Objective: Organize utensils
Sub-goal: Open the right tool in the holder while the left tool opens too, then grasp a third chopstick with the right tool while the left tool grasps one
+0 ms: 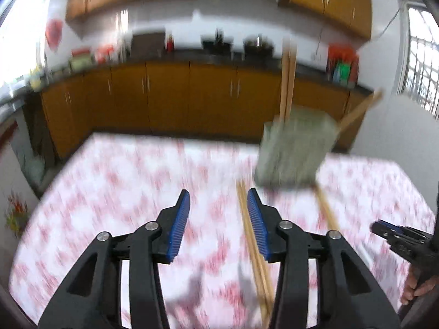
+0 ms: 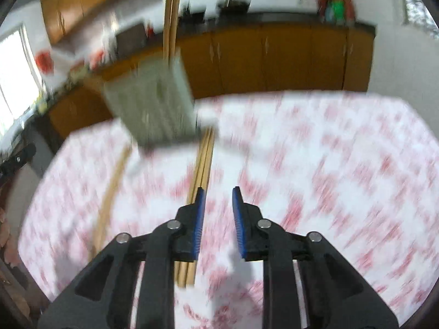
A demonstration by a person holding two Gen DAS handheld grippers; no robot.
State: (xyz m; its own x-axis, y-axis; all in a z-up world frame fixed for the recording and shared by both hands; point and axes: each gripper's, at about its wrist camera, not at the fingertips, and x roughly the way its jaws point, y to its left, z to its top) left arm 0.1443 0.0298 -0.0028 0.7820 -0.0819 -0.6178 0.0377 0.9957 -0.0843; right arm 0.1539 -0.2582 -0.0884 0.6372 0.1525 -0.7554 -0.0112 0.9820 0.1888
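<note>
Nearest your lenses are your own claws: the left gripper hangs with its blue pads parted around bare cloth, grasping nothing, and the right gripper shows a narrower gap, also with nothing in it. The loose chopsticks lie on the table just beside the left claw's right-hand pad; in the right wrist view the same sticks run under the left-hand pad of that claw, though the blur leaves it unclear whether either pad touches them. Another stick lies a little apart toward the right gripper, which shows at the edge of the left wrist view (a bit of your hand is visible below it). Just beyond stands the utensil holder, a pale greenish slatted box on the red-and-white tablecloth, with a pair of chopsticks standing upright in it and one more leaning out toward the window side. That layout reads as a job partly done: some sticks are housed, the rest lie flat within reach of both claws, the nearer bundle pointing roughly toward the holder. Farther out, wooden cabinets and a cluttered counter line the wall.
</note>
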